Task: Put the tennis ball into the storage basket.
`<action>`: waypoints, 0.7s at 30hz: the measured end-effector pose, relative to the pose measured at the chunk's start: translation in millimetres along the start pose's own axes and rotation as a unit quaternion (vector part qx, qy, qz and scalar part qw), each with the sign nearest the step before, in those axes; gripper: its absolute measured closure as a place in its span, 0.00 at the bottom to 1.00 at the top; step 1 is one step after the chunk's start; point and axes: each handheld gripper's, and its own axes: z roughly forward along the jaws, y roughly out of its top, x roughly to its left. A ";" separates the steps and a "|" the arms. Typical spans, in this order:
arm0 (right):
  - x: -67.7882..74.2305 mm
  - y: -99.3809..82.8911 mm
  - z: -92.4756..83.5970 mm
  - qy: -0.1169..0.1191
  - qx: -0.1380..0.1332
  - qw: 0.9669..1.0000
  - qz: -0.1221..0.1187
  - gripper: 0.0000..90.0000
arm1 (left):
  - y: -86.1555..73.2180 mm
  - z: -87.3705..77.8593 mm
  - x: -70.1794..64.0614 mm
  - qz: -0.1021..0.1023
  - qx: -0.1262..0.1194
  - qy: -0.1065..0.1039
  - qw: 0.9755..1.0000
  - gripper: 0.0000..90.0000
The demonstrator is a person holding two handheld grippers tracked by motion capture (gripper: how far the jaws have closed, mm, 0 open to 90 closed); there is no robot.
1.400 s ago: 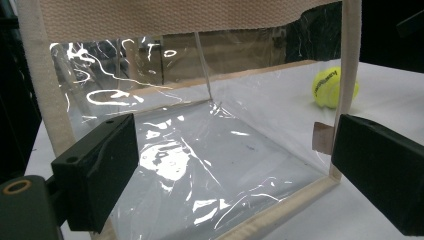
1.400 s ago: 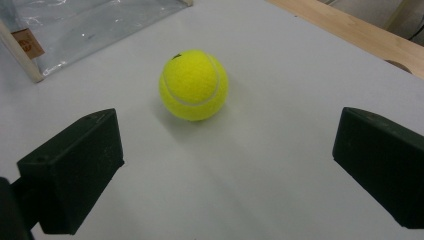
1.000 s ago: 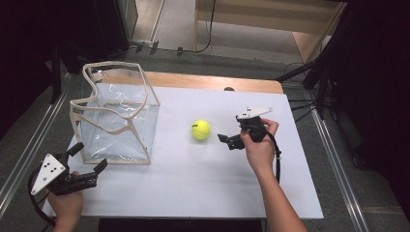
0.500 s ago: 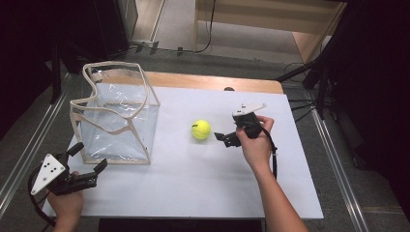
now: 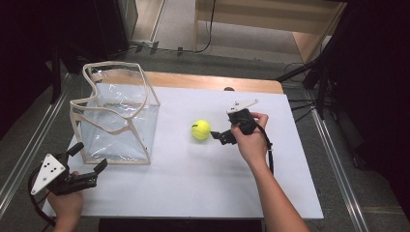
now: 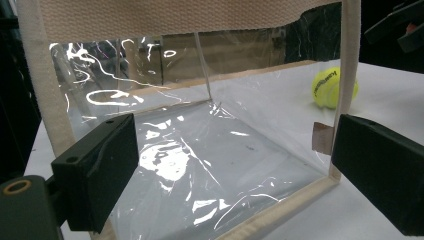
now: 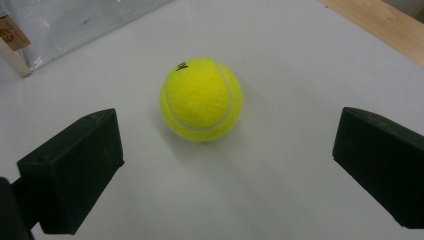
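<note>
A yellow tennis ball (image 5: 200,129) lies on the white tabletop (image 5: 193,193), right of a clear plastic bag (image 5: 116,116) with beige fabric trim that stands upright with its top open. My right gripper (image 5: 218,137) is just right of the ball, pointing at it. In the right gripper view the ball (image 7: 201,99) sits ahead of my open right gripper (image 7: 230,150), untouched. My left gripper (image 5: 89,156) is open at the bag's near left corner. In the left gripper view the bag's wall (image 6: 200,150) stands right before my left gripper (image 6: 235,150), with the ball (image 6: 325,87) beyond.
A wooden strip (image 5: 212,82) runs along the table's far edge. Metal rails (image 5: 29,140) flank the table on the left, and stands and cables (image 5: 309,77) crowd the far right. Bare tabletop stretches in front of the ball and the bag.
My right gripper has slid left, closer to the tennis ball. The ball, the bag and my left gripper have stayed in place.
</note>
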 end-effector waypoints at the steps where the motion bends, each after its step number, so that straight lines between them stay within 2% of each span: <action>1: 0.3 0.8 1.1 0.000 0.002 1.000 0.001 0.00 | -0.1 0.1 -0.1 0.000 -0.001 0.000 1.000 0.06; 21: -0.7 16.2 15.0 0.012 0.034 0.999 -0.014 0.00 | -0.1 0.2 0.2 -0.001 -0.002 0.000 1.000 0.06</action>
